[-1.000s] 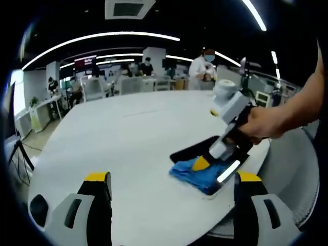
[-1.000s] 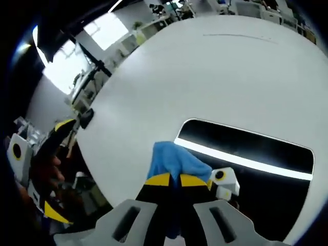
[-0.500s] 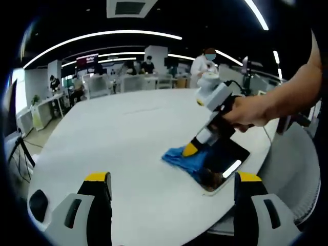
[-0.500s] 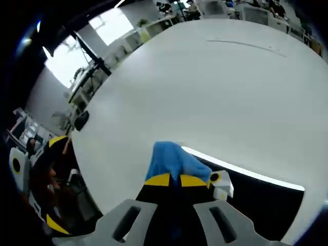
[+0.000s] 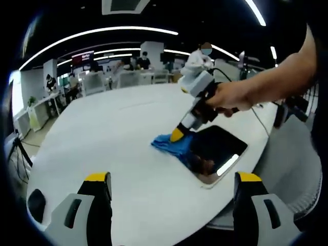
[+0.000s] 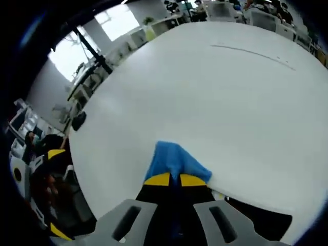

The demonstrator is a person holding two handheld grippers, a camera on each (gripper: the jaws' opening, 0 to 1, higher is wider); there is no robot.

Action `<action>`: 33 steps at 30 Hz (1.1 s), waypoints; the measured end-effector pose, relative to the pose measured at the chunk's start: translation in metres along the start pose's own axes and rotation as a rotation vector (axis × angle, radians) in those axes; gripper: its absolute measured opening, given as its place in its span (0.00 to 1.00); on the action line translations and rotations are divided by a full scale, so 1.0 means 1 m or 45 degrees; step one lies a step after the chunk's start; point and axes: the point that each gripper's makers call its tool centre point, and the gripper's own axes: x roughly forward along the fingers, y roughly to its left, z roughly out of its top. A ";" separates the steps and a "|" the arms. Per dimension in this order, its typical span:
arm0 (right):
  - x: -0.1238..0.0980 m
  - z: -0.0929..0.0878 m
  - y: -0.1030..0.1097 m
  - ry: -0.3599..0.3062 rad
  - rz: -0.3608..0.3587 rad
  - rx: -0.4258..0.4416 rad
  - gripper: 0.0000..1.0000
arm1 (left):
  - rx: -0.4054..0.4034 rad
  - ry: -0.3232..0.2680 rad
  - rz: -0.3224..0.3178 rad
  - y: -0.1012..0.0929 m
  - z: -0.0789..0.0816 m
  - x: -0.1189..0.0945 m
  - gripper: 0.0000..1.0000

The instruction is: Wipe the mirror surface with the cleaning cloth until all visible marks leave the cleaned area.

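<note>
While the right gripper (image 6: 169, 180) is clamped on the blue cleaning cloth (image 6: 174, 160), the cloth lies at the mirror's (image 5: 215, 151) 9 o'clock edge on the white worktop (image 5: 113, 133). Left gripper (image 5: 171, 179) hangs open, jaws wide apart, near the worktop's 6 o'clock edge.

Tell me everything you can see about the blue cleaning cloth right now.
The blue cleaning cloth is soft, crumpled fabric, bunched rather than spread flat. The right tool is shut on it, yellow tips pinching its near end, so it fans out ahead of them. In the left gripper view it lies at the far edge of the dark mirror, partly on the glass and partly on the white table.
</note>
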 end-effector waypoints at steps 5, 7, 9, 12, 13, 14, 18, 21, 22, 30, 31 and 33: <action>-0.001 0.000 0.000 -0.001 0.033 0.050 0.00 | 0.000 -0.008 -0.003 0.001 0.004 0.003 1.00; -0.001 0.000 0.000 -0.001 0.036 0.033 0.00 | 0.002 -0.015 -0.004 0.001 0.006 0.004 1.00; -0.002 -0.001 0.000 0.000 0.034 0.026 0.00 | 0.001 -0.019 0.000 0.002 0.007 0.004 1.00; -0.004 -0.003 -0.002 0.002 0.028 0.024 0.00 | -0.001 -0.025 0.005 0.004 0.009 0.004 1.00; -0.005 -0.004 -0.003 0.003 0.025 0.026 0.00 | -0.001 -0.026 0.006 0.004 0.009 0.004 1.00; -0.006 -0.005 -0.004 0.003 0.023 0.027 0.00 | -0.002 -0.028 0.008 0.004 0.010 0.004 1.00; -0.010 -0.008 -0.012 0.008 0.012 0.027 0.00 | -0.007 -0.039 0.015 0.008 0.012 0.004 1.00; -0.014 -0.011 -0.019 0.014 0.003 0.033 0.00 | -0.010 -0.045 0.018 0.007 0.013 0.004 1.00; -0.014 -0.011 -0.020 0.015 0.002 0.035 0.00 | -0.009 -0.046 0.018 0.007 0.014 0.004 1.00; -0.024 -0.020 -0.036 0.028 -0.022 0.057 0.00 | -0.004 -0.056 0.016 0.008 0.018 0.007 1.00; -0.025 -0.021 -0.038 0.029 -0.026 0.059 0.00 | -0.003 -0.058 0.016 0.008 0.019 0.007 1.00; -0.029 -0.024 -0.044 0.031 -0.031 0.063 0.00 | 0.000 -0.066 0.015 0.008 0.022 0.008 1.00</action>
